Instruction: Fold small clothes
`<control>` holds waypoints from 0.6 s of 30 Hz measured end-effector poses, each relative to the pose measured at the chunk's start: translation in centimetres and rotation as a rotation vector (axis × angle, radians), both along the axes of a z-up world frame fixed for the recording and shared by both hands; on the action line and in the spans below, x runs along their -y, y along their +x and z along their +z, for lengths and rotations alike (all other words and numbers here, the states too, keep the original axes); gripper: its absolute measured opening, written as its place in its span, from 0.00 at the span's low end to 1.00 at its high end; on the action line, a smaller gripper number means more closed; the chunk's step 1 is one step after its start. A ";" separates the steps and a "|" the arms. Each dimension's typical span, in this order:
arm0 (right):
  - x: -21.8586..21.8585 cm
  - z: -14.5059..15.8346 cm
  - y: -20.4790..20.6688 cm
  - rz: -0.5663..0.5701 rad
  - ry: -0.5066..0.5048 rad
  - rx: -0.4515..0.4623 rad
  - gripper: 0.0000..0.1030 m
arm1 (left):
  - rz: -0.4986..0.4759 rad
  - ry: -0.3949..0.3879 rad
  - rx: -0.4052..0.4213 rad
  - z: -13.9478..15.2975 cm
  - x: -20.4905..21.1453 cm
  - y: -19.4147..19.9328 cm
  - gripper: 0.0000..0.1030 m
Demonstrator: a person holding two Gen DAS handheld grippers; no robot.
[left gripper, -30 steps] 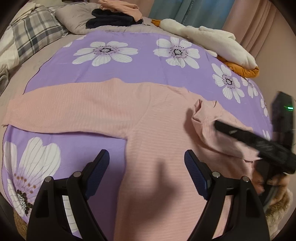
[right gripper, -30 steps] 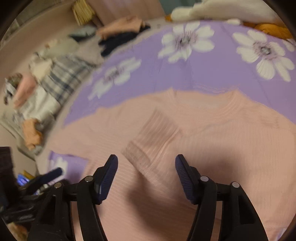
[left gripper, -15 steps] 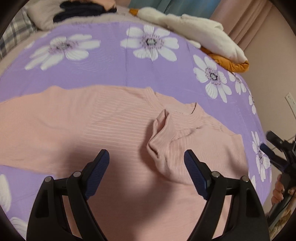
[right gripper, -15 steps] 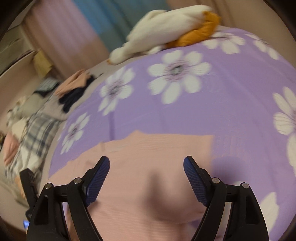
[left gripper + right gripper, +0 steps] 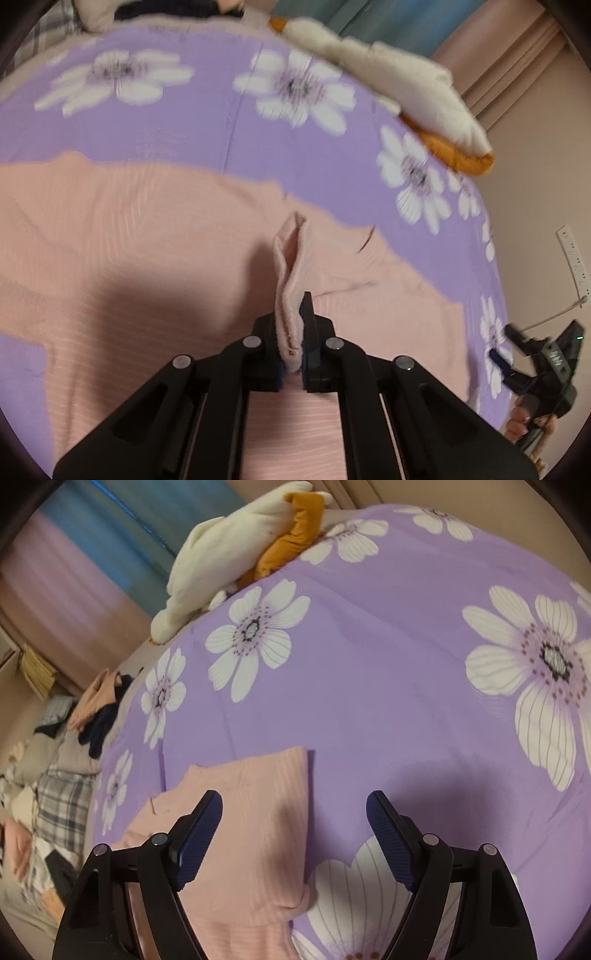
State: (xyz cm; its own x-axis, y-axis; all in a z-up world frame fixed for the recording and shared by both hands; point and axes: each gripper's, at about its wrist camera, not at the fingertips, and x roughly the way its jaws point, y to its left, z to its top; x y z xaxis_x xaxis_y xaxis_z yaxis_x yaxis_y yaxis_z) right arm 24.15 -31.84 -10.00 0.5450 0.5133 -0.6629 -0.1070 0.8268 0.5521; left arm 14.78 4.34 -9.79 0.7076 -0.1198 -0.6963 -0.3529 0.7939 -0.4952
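1. Sleeve cuff (image 5: 290, 280) of the pink top (image 5: 147, 258) is pinched in the left gripper (image 5: 291, 343); its long axis runs straight ahead toward the collar.
2. Top lies flat across the purple floral sheet (image 5: 207, 140), near the bed's front edge.
3. Right gripper (image 5: 295, 834) hovers wide, holding nothing, at the top's right edge.

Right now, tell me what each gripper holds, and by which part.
Left gripper: shut on the pink top, pinching its folded-over sleeve cuff. Right gripper: open, holding nothing.
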 end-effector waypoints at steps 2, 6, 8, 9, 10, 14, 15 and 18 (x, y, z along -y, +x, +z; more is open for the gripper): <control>-0.1 -0.3 0.1 0.001 0.006 -0.009 0.79 | 0.012 0.033 0.023 1.7 -0.3 -0.5 0.05; -0.6 -0.5 0.2 0.028 0.017 -0.017 0.79 | 0.045 0.101 0.091 5.0 -1.6 -2.0 0.05; -1.1 -0.6 0.1 0.048 0.020 -0.011 0.79 | 0.072 0.113 0.109 6.0 -2.6 -2.8 0.05; -1.5 -0.6 0.1 0.061 0.021 -0.011 0.79 | 0.080 0.113 0.121 6.1 -3.1 -3.0 0.05; -1.7 -0.7 0.0 0.070 0.023 -0.011 0.79 | 0.091 0.114 0.126 6.3 -3.6 -3.4 0.05; -2.9 -1.2 0.1 0.102 0.019 -0.022 0.79 | 0.145 0.105 0.106 5.7 -5.8 -4.5 0.05; -3.2 -1.4 0.1 0.110 0.018 -0.024 0.79 | 0.150 0.102 0.098 5.4 -6.0 -4.6 0.05; -4.2 -1.9 0.1 0.143 0.010 -0.040 0.73 | 0.170 0.088 0.070 4.1 -6.9 -5.1 0.05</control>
